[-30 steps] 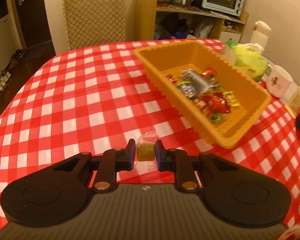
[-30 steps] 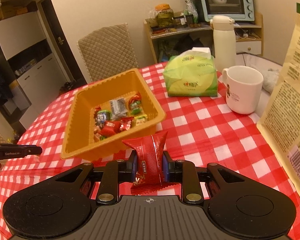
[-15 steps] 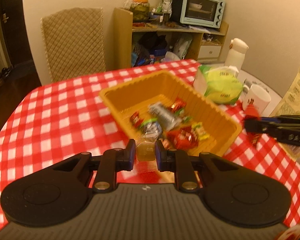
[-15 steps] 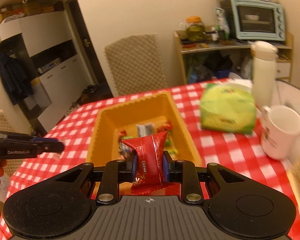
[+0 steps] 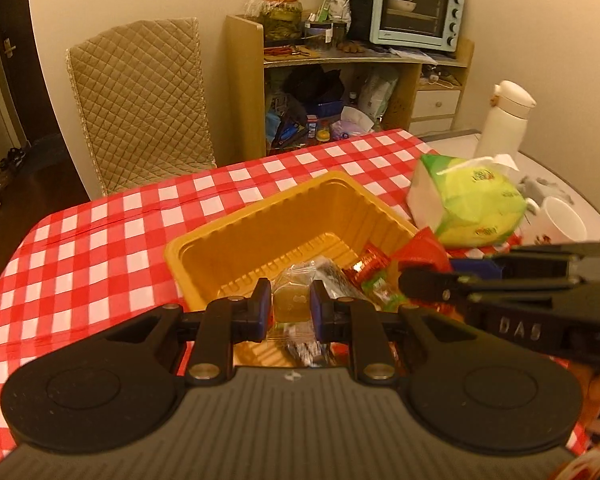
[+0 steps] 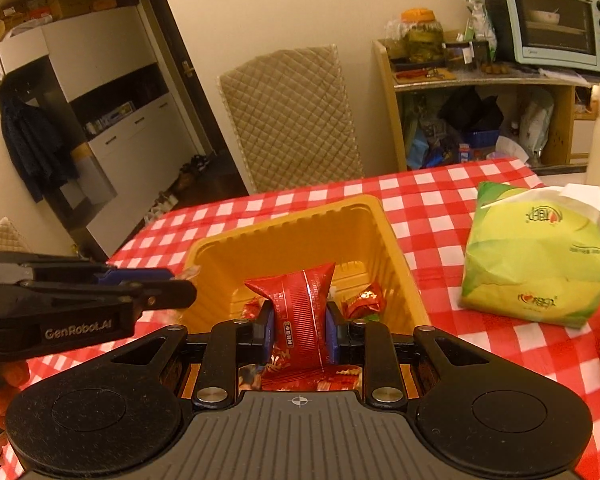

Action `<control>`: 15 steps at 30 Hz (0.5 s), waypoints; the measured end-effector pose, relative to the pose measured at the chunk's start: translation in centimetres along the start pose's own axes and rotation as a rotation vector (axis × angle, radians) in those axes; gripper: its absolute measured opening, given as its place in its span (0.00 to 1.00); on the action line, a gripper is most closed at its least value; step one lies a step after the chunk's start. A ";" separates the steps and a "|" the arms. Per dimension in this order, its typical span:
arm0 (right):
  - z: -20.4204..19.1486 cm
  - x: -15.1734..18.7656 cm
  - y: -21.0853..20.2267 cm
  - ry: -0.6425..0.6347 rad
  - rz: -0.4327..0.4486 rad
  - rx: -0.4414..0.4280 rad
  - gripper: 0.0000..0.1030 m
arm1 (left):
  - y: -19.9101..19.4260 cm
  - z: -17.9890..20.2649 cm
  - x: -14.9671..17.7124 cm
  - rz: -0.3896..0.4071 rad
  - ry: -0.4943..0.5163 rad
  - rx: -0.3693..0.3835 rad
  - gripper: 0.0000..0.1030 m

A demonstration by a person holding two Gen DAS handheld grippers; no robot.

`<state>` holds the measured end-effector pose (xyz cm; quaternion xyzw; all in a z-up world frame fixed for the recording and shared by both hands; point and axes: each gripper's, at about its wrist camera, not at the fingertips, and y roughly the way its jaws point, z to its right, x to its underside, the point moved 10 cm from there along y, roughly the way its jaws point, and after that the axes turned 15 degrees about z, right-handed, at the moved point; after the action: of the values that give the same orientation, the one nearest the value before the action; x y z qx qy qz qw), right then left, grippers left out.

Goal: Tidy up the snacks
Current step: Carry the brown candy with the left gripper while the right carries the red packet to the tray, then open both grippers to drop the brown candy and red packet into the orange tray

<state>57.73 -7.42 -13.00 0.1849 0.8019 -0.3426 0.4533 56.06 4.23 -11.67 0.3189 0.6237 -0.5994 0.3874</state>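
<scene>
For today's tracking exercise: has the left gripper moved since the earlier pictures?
Yes. The left gripper, shut on a clear-wrapped candy, has moved from over the checked tablecloth to over the yellow tray.

Red-and-white checked tablecloth (image 5: 100, 240) covers the table. Green tissue pack (image 6: 536, 264) lies on it, one tissue sticking out of the top. White mug (image 5: 562, 222) just beside the pack; white thermos (image 5: 506, 120) behind both. Quilted beige chair back (image 5: 140, 96) at the far table edge. Wooden shelf unit (image 6: 388, 104) against the wall, cluttered, with a pale blue toaster oven (image 6: 556, 20) and an orange-lidded jar (image 6: 420, 36) on top.
</scene>
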 end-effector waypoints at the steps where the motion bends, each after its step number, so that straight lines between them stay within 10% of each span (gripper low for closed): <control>1: 0.1 0.1 0.3 0.001 -0.003 0.005 0.25 | 0.6 0.0 -0.1 -0.002 -0.006 0.000 0.18; 15: 1.8 0.2 1.1 0.038 -0.006 0.017 0.25 | 4.0 -0.4 0.4 -0.042 -0.041 -0.018 0.23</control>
<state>59.33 -7.98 -14.26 0.1927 0.8078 -0.3474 0.4354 59.29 4.87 -14.09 0.2899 0.6274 -0.6082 0.3903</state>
